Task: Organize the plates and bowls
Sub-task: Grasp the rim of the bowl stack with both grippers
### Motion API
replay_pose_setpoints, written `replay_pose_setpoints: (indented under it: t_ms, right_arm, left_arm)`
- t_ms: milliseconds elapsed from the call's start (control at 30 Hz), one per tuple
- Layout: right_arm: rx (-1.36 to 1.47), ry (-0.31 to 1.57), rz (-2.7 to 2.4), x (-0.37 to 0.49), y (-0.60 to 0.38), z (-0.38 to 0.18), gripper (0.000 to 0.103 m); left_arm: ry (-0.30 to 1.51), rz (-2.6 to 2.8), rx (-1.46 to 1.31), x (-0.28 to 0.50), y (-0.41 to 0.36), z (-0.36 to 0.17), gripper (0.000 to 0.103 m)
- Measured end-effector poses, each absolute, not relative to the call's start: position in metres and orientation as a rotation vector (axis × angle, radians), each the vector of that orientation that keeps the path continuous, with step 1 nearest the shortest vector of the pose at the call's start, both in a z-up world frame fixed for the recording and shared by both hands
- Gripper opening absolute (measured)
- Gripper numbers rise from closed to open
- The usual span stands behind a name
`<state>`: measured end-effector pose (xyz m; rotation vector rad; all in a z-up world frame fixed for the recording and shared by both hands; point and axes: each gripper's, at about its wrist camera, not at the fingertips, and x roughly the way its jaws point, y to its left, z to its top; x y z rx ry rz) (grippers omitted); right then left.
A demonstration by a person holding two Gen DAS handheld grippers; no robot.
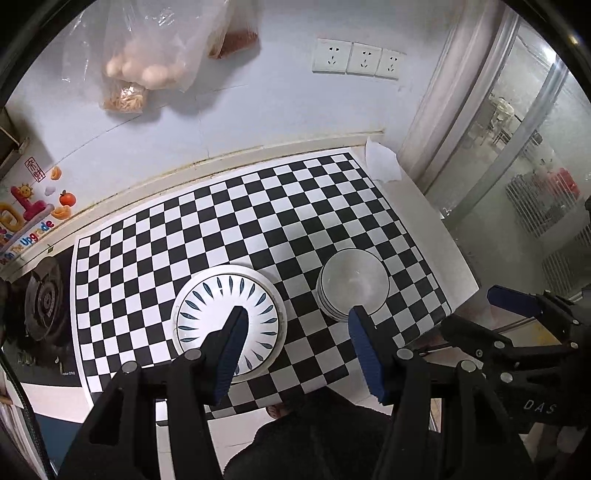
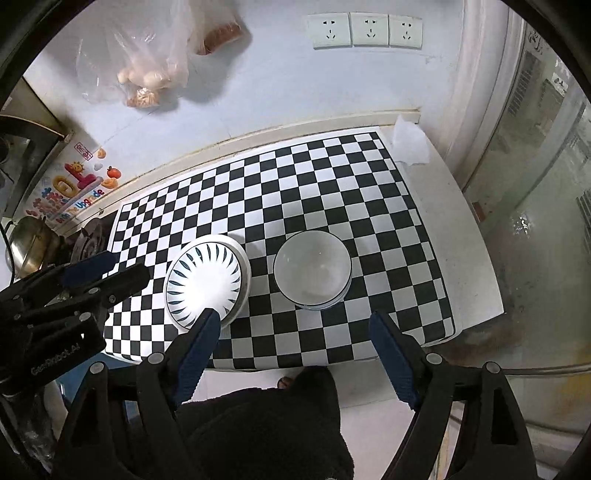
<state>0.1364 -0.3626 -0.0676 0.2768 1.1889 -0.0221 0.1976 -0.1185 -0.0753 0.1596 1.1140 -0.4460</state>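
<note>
Left wrist view: we held both grippers' jaws open and empty above the plate stack [image 1: 229, 317], bowls [image 1: 352, 282] nested beside it, apparently sorted.

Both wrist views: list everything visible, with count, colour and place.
plates: stack, white, blue-leaf top, mat left
bowls: stack, white, mat right
checkered mat: one, black-white, on counter
sockets: three, white, wall
plastic bags: several, clear, hanging on wall
tissue: one, white, counter's far right corner
gas burner: one, dark, left of mat
left claw: open, empty, above dishes
right claw: open, empty
</note>
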Motion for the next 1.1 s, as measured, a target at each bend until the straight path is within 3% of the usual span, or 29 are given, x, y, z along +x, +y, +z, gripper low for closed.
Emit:
replay_pose_setpoints:
  t_ms: [267, 533, 1100]
  right_arm:
    - [0.298, 1.214, -0.019, 0.150, -0.365, -0.077, 0.085]
    - [0.345, 1.277, -0.037, 0.169, -0.381, -0.114, 0.085]
    - [0.821, 1.418, -0.033, 0.221, -0.462, -0.303, 0.086]
  left_arm:
    - [1.122, -0.444, 0.165, 0.206, -0.121, -0.081, 0.054]
    - [1.195, -0.435, 0.141, 0.242, -0.133, -0.120, 0.054]
    - [1.643, -0.526, -0.041, 0.340, -0.190, -0.281, 0.054]
